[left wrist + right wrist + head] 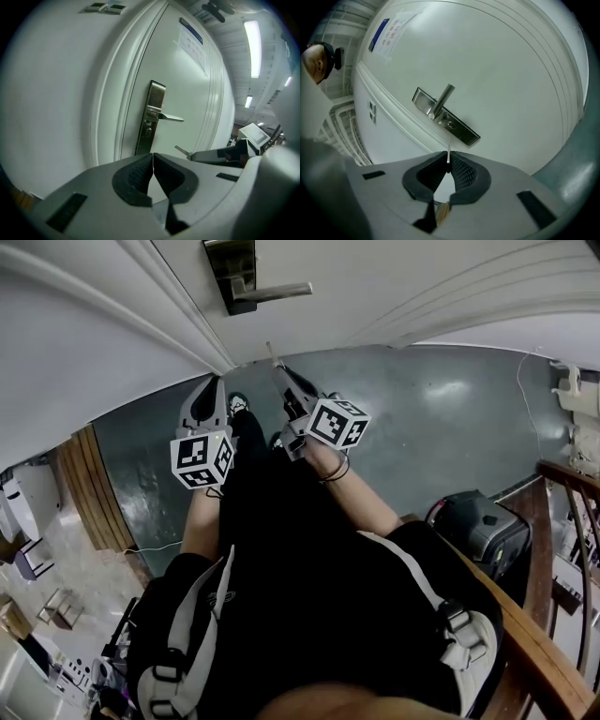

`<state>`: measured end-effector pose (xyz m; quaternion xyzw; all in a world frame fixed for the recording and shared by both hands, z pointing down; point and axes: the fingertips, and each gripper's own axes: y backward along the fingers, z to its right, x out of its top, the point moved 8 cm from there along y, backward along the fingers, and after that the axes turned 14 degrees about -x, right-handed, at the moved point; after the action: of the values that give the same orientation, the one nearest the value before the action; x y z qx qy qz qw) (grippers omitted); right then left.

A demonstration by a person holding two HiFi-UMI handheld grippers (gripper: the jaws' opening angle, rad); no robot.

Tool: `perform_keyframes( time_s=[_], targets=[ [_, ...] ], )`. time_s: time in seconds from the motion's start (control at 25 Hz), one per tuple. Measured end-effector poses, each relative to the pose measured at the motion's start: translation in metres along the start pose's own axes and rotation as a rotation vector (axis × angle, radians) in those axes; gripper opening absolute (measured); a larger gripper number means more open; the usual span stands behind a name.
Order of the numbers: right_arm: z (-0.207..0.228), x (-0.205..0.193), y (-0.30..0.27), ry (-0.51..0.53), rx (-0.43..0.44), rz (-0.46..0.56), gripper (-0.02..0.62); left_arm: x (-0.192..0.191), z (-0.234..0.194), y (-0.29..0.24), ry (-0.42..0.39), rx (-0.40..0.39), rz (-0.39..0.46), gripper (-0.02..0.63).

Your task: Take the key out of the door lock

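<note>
White door (187, 93) panels fill both gripper views, set in a moulded white frame beside a plain white wall (47, 93). A brushed metal lock plate (151, 117) carries a lever handle (169, 118), with the keyhole (147, 132) just below it, nothing in it. A paper notice (192, 44) is stuck high on the door. Below, the floor (450, 418) is smooth grey-green and glossy. Strip lights (251, 47) run along the ceiling.

The key (448, 152) is out of the lock. Its thin silver blade stands edge-on between the pads of the right hand-held gripper (448, 161), which is clamped on it, the tip pointing toward the lock plate but clear of the door. The left hand-held gripper (153, 154) hangs beside it, its jaws pressed together on nothing.

In the head view a wooden handrail (553, 652) curves along the right, with a black case (483, 531) on the floor next to it. Wooden slats (89, 488) stand at the left. The person's dark clothing covers the lower middle of that view.
</note>
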<state>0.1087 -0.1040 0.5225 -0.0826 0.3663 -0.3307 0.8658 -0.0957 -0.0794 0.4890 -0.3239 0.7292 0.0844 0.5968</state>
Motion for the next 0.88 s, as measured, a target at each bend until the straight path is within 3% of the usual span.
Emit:
perform_keyframes(
  time_s=[0.48, 0.72, 0.88],
  targets=[
    [-0.012, -0.006, 0.045, 0.603, -0.175, 0.043, 0.031, -0.014, 0.021, 0.038, 0.018, 0.012, -0.051, 0.025],
    [-0.023, -0.015, 0.044, 0.752, -0.234, 0.039, 0.031, -0.017, 0.008, 0.049, 0.031, 0.003, -0.081, 0.025],
    [-0.033, -0.024, 0.037, 0.788, -0.255, 0.027, 0.031, -0.016, -0.004, 0.053, 0.048, -0.015, -0.078, 0.025]
  ],
)
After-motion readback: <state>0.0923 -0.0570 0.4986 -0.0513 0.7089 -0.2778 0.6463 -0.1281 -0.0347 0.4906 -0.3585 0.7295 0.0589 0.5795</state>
